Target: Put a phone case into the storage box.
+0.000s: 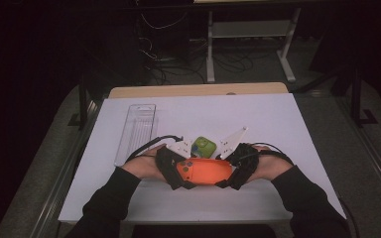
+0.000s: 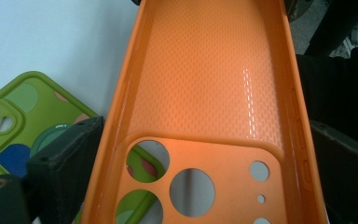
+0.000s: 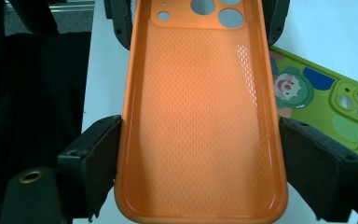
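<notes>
Two hand-held grippers clamp the orange case [image 1: 204,171]; green case [image 1: 203,147] just behind, clear tray [image 1: 137,131] left.

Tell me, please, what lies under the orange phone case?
Beneath the orange phone case, a green phone case lies on the white table, showing through the camera holes; the rest of it is covered.
</notes>
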`<act>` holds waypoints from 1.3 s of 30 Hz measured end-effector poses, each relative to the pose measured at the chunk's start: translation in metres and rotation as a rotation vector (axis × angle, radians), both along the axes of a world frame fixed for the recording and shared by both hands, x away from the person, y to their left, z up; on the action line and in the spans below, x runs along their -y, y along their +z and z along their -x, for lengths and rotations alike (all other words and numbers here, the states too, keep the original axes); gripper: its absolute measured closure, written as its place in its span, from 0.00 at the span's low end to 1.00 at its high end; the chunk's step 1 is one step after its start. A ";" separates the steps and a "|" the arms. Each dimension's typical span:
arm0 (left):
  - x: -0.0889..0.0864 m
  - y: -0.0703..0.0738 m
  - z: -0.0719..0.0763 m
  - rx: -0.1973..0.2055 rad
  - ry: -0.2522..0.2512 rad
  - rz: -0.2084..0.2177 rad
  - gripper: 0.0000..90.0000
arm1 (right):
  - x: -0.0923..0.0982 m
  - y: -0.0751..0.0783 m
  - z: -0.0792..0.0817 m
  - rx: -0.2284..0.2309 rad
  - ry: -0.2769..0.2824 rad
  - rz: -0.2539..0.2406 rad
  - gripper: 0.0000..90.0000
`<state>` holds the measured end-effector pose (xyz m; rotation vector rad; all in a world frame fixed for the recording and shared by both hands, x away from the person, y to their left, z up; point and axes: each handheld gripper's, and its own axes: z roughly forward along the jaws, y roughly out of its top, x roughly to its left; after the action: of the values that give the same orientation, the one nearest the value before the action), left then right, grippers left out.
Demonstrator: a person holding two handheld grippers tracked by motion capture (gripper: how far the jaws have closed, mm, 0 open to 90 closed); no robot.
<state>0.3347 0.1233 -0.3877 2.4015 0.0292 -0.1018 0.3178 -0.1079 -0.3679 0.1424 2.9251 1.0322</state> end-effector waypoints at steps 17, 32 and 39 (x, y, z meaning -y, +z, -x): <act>-0.002 -0.001 -0.001 -0.008 -0.026 0.010 0.16 | 0.001 0.000 -0.001 -0.015 0.008 -0.007 0.17; -0.001 0.001 -0.002 -0.024 -0.018 0.035 0.18 | 0.005 0.001 -0.003 -0.056 -0.011 -0.034 0.11; -0.004 0.002 -0.004 -0.012 0.049 0.019 0.18 | 0.017 0.005 -0.008 -0.029 -0.078 -0.062 0.07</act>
<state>0.3387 0.1269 -0.3862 2.3793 0.0914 -0.0930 0.3257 -0.1246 -0.3625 0.2729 2.8887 1.1190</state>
